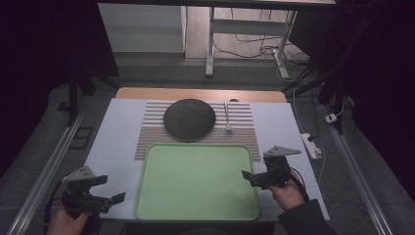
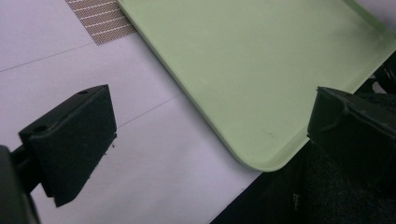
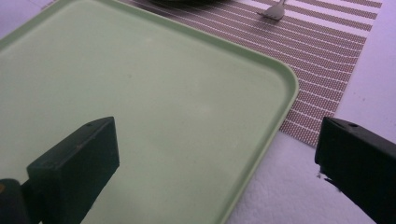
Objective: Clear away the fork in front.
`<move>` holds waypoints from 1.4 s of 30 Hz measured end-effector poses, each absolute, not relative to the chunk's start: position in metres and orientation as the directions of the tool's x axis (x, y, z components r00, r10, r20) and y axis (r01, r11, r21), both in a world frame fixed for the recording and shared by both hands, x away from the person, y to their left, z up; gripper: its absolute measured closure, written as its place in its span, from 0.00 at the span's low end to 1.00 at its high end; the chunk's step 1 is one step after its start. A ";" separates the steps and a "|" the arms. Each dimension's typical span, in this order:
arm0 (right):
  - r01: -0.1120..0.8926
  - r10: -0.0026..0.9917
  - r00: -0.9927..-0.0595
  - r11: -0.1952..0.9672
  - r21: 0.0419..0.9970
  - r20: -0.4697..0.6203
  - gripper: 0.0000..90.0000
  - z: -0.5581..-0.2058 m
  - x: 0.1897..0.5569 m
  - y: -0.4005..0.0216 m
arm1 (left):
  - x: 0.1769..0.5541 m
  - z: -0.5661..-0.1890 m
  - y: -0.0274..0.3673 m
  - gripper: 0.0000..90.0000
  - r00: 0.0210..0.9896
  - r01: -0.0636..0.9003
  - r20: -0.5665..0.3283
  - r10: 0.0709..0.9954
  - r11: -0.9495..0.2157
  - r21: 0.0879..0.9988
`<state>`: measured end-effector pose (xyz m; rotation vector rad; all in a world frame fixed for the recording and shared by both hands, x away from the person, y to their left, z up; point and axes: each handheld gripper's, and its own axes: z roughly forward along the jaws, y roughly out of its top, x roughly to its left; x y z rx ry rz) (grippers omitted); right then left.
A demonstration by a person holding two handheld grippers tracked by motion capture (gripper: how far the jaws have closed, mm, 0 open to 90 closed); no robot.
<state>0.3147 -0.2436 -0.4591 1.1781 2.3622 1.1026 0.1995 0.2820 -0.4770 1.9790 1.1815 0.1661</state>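
Green tray (image 1: 195, 181): rigid, light, smooth, likely slippery plastic; raised rim gives the grip at side edges. Left tool (image 1: 105, 191), right tool (image 1: 248, 176): both wide, empty.

A pale green tray (image 1: 197, 182) is lying flat on the white table, close to the person's edge and centred between the two hands. It is rectangular with rounded corners and a low raised rim, and its smooth inner surface is carrying nothing. Its far edge is overlapping the near strip of the striped brown mat. In the left gripper view the tray (image 2: 261, 70) is showing its near left corner reaching the table's edge. In the right gripper view the tray (image 3: 154, 116) is showing its far right corner sitting on the mat's stripes.
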 end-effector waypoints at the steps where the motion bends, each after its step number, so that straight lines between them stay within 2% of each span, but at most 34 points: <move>1: 0.562 0.777 -0.625 0.379 0.735 0.077 0.00 -0.459 0.317 -0.243 | 0.199 -0.477 0.282 0.02 0.553 0.680 -0.274 0.786 -0.236 0.694; 30: 0.578 0.794 -0.607 0.441 0.686 0.001 0.00 -0.469 0.383 -0.214 | 0.200 -0.477 0.282 0.01 0.554 0.680 -0.275 0.785 -0.237 0.694; 42: 0.564 0.795 -0.599 0.506 0.653 -0.099 0.00 -0.475 0.414 -0.207 | 0.200 -0.477 0.282 0.02 0.556 0.680 -0.276 0.784 -0.239 0.693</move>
